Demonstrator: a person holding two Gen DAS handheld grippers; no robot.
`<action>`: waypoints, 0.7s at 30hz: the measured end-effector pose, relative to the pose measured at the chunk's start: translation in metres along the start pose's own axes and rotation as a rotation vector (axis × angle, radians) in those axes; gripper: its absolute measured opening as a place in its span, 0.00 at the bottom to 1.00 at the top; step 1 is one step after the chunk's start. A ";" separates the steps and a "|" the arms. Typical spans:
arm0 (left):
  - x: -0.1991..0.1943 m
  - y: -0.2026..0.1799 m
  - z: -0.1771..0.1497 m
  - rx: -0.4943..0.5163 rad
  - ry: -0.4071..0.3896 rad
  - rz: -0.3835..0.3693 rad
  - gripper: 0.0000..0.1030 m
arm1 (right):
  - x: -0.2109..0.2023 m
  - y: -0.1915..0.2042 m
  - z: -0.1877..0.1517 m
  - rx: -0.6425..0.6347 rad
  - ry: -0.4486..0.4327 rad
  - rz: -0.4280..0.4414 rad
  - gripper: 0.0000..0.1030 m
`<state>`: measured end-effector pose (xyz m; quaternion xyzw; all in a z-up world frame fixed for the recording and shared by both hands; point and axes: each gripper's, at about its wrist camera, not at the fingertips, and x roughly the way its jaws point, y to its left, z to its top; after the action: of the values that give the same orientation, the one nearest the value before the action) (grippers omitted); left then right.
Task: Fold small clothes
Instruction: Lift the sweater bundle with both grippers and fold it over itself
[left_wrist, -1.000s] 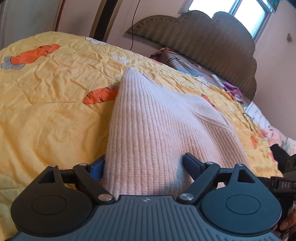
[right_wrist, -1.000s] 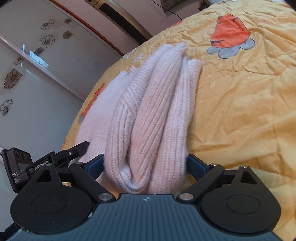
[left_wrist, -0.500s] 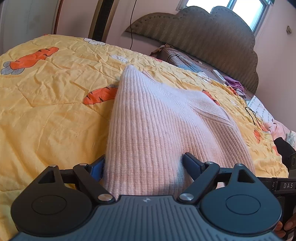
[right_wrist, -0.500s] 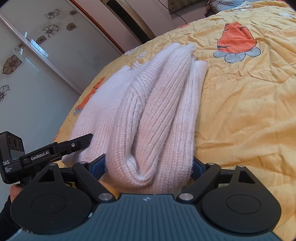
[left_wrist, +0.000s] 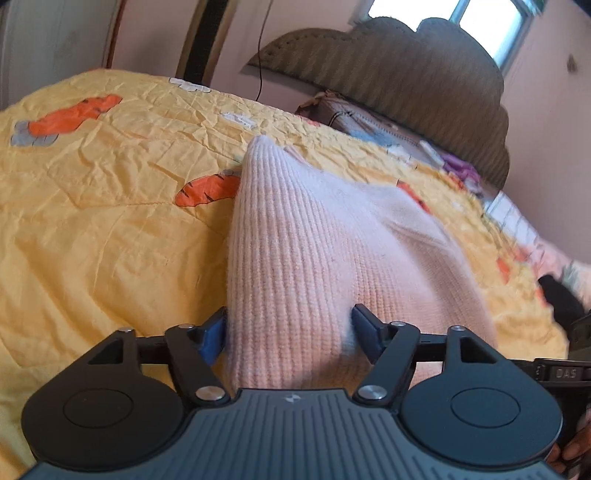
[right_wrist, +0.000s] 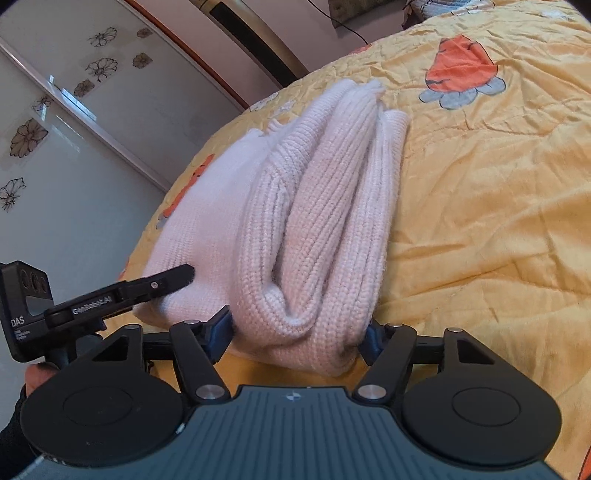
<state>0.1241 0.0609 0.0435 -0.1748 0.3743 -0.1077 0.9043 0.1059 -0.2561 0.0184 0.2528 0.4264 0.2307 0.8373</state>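
The left tool (left_wrist: 288, 332) is closing its jaws on a fold of the pink knit sweater (left_wrist: 314, 258), blue pads (left_wrist: 212, 334) touching the ribbed cloth on either side. The right tool (right_wrist: 297, 330) is likewise closing around the bunched near end of the same sweater (right_wrist: 306, 229), which fills the gap between its pads. Left of the right tool, the other handset's arm reads "GenRobot.AI" (right_wrist: 92, 304) and its black box (right_wrist: 26, 310) reads "DAS". The sweater stretches away from both tools over a yellow bedspread (right_wrist: 480, 206) printed with orange carrots (left_wrist: 207, 190); a padded headboard (left_wrist: 406, 74) stands beyond.
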 end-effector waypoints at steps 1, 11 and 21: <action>-0.006 0.004 0.000 -0.019 -0.012 -0.021 0.73 | -0.002 -0.002 0.000 0.020 -0.009 0.021 0.70; 0.030 0.041 0.002 -0.288 0.077 -0.165 0.75 | -0.013 -0.023 0.035 0.199 -0.027 0.116 0.91; -0.008 0.021 0.006 -0.162 0.095 -0.154 0.50 | -0.009 0.016 0.026 0.017 -0.027 0.066 0.64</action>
<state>0.1242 0.0840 0.0441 -0.2701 0.4098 -0.1543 0.8575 0.1203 -0.2552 0.0466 0.2769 0.4084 0.2511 0.8328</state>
